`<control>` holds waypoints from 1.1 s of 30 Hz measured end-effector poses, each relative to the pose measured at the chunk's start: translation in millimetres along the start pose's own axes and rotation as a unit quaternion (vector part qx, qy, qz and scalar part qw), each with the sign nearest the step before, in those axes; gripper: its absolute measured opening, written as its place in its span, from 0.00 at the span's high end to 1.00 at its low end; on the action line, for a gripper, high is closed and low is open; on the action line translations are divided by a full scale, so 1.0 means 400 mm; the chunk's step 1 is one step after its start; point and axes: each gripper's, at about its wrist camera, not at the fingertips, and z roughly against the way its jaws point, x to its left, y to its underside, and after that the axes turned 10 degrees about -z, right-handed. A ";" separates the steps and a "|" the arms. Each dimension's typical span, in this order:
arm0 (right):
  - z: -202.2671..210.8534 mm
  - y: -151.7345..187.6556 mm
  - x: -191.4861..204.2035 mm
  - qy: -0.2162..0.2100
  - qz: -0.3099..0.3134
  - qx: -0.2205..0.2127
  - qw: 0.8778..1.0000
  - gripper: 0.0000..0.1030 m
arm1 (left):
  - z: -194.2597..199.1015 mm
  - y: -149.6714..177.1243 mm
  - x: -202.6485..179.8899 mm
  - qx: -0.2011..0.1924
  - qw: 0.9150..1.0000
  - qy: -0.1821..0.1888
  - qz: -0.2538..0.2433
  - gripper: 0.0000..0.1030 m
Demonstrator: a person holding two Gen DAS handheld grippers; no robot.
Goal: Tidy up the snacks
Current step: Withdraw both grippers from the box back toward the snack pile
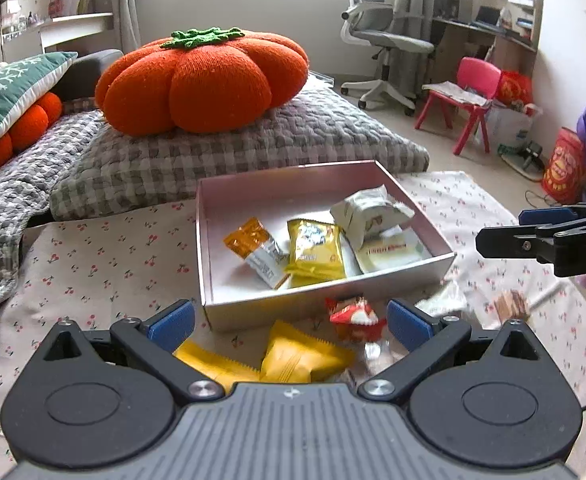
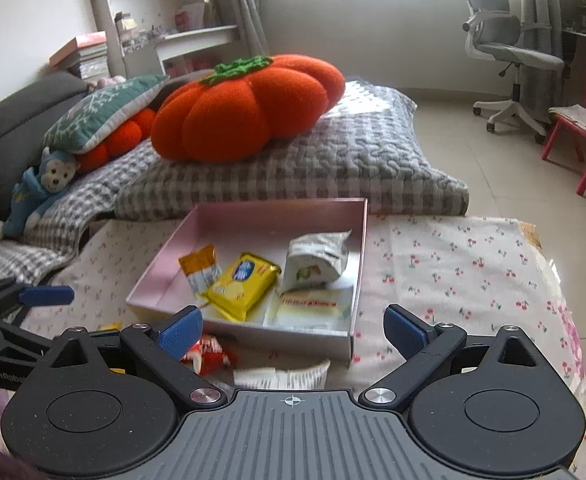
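Observation:
A pale pink box [image 1: 333,294] [image 2: 253,214] sits on the cherry-print cloth and holds several snacks: an orange-and-silver packet [image 1: 259,250], a yellow packet [image 1: 315,250] [image 2: 243,284], a crumpled white bag [image 1: 369,210] [image 2: 317,258] and a flat cream packet [image 1: 389,254] [image 2: 313,308]. In front of the box lie two yellow packets [image 1: 301,356], a red-and-white candy [image 1: 353,314] [image 2: 213,354] and a white wrapper [image 2: 285,374]. My left gripper [image 1: 291,322] is open above the yellow packets. My right gripper [image 2: 293,332] is open over the box's near edge, holding nothing.
An orange pumpkin cushion [image 1: 205,82] rests on a grey checked quilt [image 1: 253,148] behind the box. A brown wafer snack [image 1: 511,304] and a white stick lie on the cloth to the right. A pink child's chair [image 1: 469,100] and an office chair [image 1: 381,36] stand on the floor.

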 end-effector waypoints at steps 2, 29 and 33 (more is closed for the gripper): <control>0.004 0.018 -0.006 -0.001 0.000 0.005 1.000 0.04 | 0.005 0.019 0.002 -0.001 1.000 0.000 -0.002 0.01; 0.016 0.261 -0.063 0.041 0.050 0.037 0.997 0.04 | 0.052 0.250 0.101 0.017 1.000 -0.023 -0.001 0.00; 0.005 0.272 -0.065 0.049 0.042 0.033 0.997 0.00 | 0.042 0.266 0.120 0.026 0.999 -0.038 -0.003 0.01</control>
